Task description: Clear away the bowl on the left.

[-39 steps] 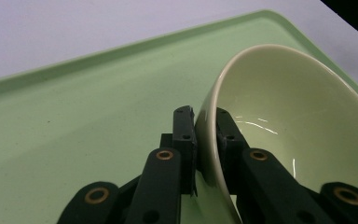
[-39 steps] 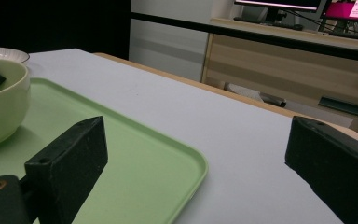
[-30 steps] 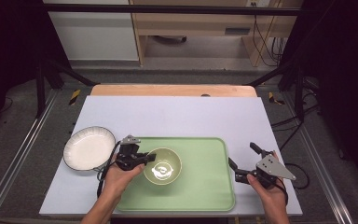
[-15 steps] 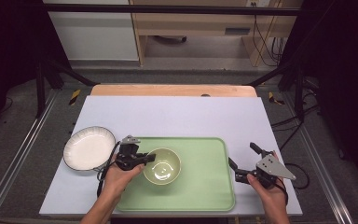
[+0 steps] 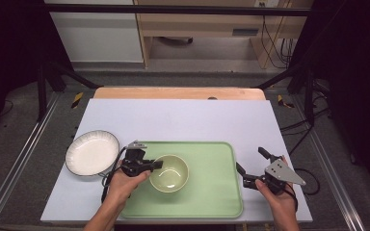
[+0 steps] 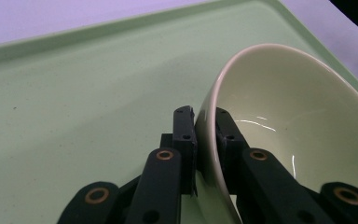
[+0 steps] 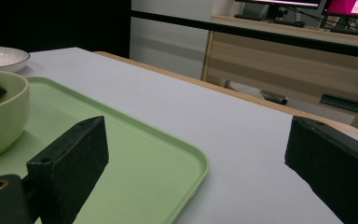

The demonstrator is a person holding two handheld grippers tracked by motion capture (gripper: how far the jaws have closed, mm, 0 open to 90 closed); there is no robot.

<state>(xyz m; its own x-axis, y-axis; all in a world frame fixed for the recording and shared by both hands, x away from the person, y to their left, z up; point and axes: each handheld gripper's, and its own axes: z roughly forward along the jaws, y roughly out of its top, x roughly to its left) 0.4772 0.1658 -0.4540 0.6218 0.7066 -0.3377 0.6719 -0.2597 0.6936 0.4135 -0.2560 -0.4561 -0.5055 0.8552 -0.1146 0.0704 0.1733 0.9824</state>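
While the left tool (image 5: 155, 164) clenches the glossy pale-green ceramic bowl's (image 5: 171, 173) nine-o'clock rim, the right tool (image 5: 251, 167) waits released at three o'clock.

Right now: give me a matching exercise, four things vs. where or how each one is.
Things:
1. bowl
2. plate
3. left gripper
4. right gripper

States:
A. open, holding nothing, right of the tray
B. on the table, left of the tray
C. shut on the bowl's rim
D. on the tray, pale green

Pairs: 1-D, 2-B, 3-C, 4-A
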